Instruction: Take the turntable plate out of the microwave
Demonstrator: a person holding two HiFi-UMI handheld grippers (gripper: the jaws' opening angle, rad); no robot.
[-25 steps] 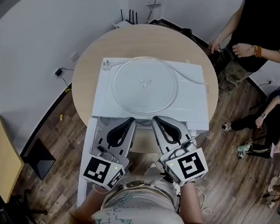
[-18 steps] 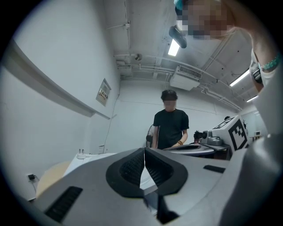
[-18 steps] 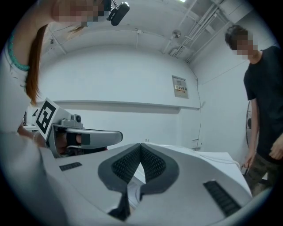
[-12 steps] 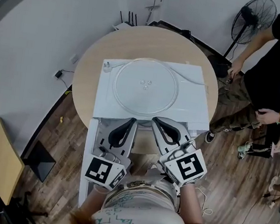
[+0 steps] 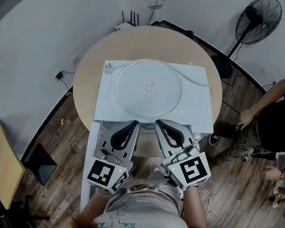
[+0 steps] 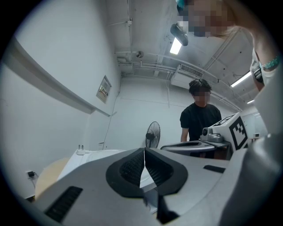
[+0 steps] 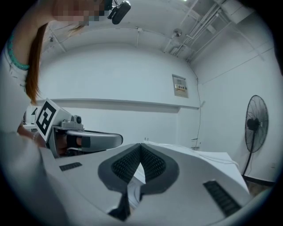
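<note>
The clear glass turntable plate (image 5: 147,87) lies flat on top of the white microwave (image 5: 107,101), which stands on a round wooden table (image 5: 88,72). Both grippers hover side by side just in front of the microwave's near edge, pointing at it and clear of the plate. My left gripper (image 5: 133,123) (image 6: 144,152) is shut with nothing between its pads. My right gripper (image 5: 158,122) (image 7: 140,145) is shut and empty too. The microwave door (image 5: 87,171) hangs open at the left, beside my left gripper. The oven's inside is hidden.
A white plug (image 5: 108,67) and its cord (image 5: 194,78) lie on the microwave top beside the plate. A person in black (image 5: 283,114) stands at the right on the wooden floor. A standing fan (image 5: 259,19) is at the back right, a wooden chair (image 5: 1,160) at the lower left.
Both grippers have kept still and shut. The person at the right has moved from the back right toward the lower right, uncovering the fan.
</note>
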